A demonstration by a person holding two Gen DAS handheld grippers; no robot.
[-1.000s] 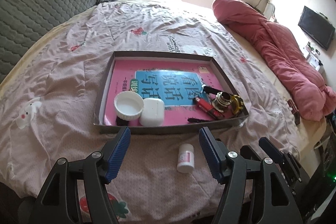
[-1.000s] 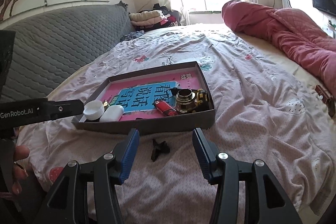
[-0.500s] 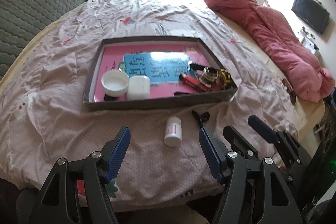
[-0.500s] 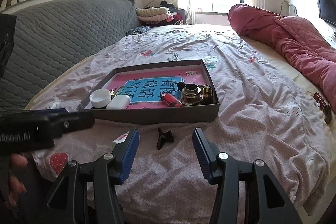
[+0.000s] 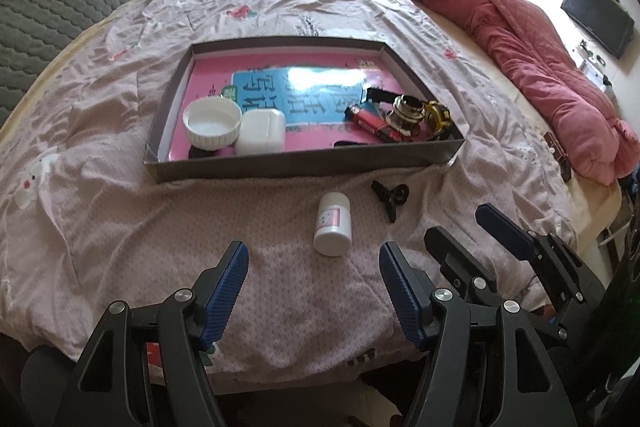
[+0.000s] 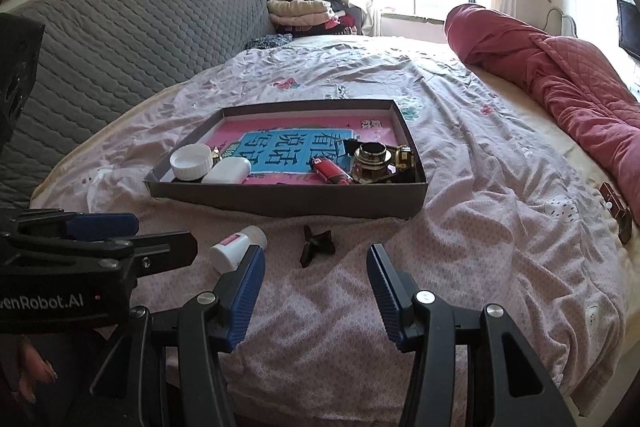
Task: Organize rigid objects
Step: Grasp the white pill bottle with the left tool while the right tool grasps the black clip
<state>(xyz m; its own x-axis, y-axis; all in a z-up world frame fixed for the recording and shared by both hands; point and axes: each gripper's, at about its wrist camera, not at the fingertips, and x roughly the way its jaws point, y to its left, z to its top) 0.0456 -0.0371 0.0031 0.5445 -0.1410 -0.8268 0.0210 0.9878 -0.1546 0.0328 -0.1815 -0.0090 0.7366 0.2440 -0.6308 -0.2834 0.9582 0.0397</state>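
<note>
Both claws, the left claw [image 5: 313,271] and right claw [image 6: 316,275], are now drawn back from the tray [image 5: 304,167], jaws apart and empty; the white bottle [image 5: 333,223] and black clip [image 5: 390,195] are left on the bed just before its near wall, unsorted.

On the bed [image 5: 120,227], a bottle [image 5: 333,223] lies left of a clip [image 5: 390,195], both before the tray [image 5: 304,163].

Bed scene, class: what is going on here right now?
A person holds two open grippers above the bed, gripping nothing. The left gripper faces a white bottle lying on the sheet; the right gripper faces a black clip. Both lie outside the tray, which already holds a lighter and other items.
</note>
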